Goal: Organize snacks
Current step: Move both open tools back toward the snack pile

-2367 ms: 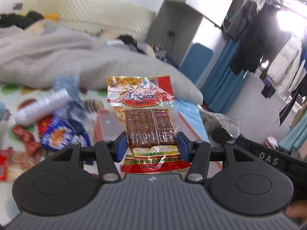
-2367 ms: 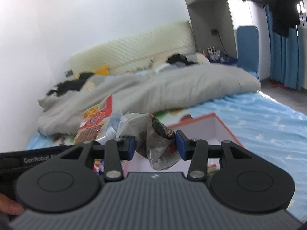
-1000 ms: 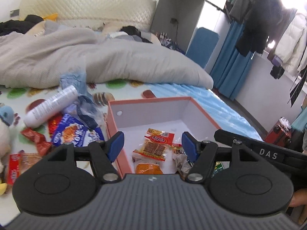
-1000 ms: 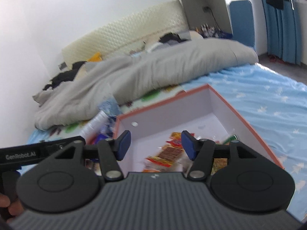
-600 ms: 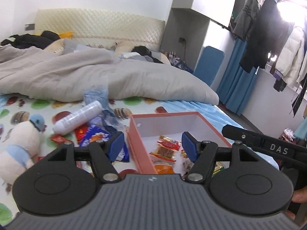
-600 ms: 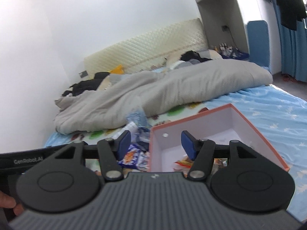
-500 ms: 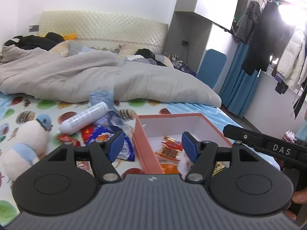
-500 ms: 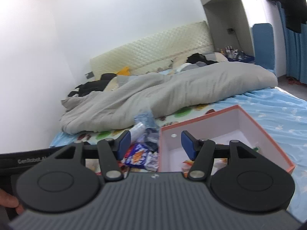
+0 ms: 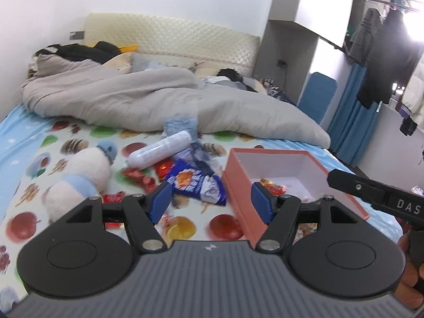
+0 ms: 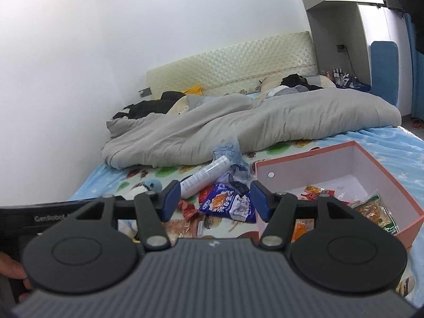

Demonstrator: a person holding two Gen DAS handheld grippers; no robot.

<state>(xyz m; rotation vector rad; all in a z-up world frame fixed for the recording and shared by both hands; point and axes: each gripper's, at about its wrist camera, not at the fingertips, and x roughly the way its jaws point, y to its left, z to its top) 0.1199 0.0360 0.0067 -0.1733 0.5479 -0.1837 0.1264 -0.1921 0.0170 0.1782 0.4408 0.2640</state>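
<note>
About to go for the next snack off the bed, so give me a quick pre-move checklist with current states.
1. Left hand-held gripper open with nothing between its fingers: ok.
2. Right hand-held gripper open with nothing between its fingers: ok.
3. Orange box open-topped, with room inside: ok.
4. Loose snacks remain: blue packet, red wrappers, white tube: ok.
5. Plush toy lies beside the pile, not a snack, could obstruct: not ok.
6. More snacks under the blue packet: cannot tell.

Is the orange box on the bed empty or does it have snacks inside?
Not empty: the orange box holds several snack packets, with white bottom showing.
</note>
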